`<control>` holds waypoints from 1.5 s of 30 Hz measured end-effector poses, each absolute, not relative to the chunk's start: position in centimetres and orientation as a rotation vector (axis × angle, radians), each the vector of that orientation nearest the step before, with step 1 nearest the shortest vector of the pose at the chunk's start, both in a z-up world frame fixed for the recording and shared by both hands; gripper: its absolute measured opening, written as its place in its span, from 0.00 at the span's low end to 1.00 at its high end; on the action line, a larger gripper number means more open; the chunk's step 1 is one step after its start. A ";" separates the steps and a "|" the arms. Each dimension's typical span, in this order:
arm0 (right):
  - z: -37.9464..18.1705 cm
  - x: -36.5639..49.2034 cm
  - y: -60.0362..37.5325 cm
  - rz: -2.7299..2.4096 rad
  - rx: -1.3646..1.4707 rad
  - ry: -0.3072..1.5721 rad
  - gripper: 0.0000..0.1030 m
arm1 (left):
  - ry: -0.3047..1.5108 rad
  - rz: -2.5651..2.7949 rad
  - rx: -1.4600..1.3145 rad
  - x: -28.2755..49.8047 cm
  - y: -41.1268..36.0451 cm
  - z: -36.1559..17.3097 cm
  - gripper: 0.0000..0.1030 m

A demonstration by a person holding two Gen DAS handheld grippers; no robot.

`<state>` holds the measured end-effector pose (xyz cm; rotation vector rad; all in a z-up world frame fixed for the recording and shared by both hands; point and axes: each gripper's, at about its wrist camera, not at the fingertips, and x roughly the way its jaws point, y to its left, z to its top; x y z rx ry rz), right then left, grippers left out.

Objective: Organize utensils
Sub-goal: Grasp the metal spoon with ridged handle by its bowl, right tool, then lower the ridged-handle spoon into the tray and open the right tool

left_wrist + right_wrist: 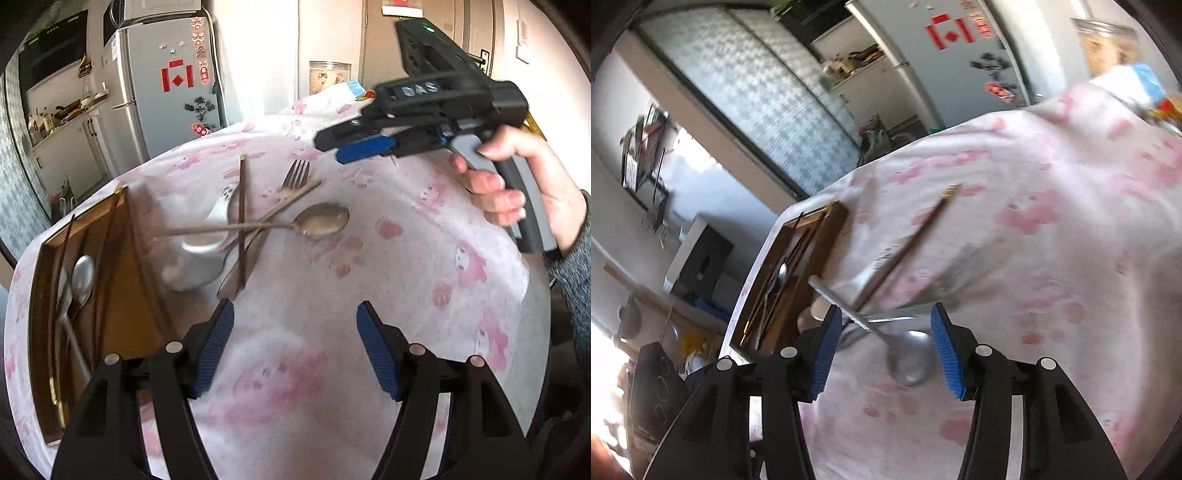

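Both blue-padded grippers, left gripper [295, 347] and right gripper [882, 347], gape empty over the pink-printed tablecloth [406, 295]; a long steel spoon [321, 219] (seemingly untouched) lies mid-table, the brown wooden tray [40, 295] at its left edge.

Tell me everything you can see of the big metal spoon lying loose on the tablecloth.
The spoon looks like dull steel, with an oval bowl facing up and a long thin handle. It lies flat on the pink tablecloth, right of the wooden tray. Its handle runs left through a pile, crossing a chopstick and a fork. In the right wrist view its bowl sits between the open jaws, untouched.
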<state>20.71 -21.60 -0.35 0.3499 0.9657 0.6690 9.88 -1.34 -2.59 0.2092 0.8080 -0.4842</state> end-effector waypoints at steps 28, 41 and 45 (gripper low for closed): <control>-2.0 18.5 -22.6 0.732 0.284 0.977 0.01 | 0.750 -0.482 0.252 13.3 -1.7 -1.1 0.66; 1.0 17.2 -27.9 0.792 0.273 0.934 0.01 | 0.724 -0.513 0.398 17.0 -7.7 -1.8 0.70; 1.6 17.5 -28.8 0.797 0.304 0.910 0.01 | 0.778 -0.515 0.416 18.1 -8.2 -2.6 0.61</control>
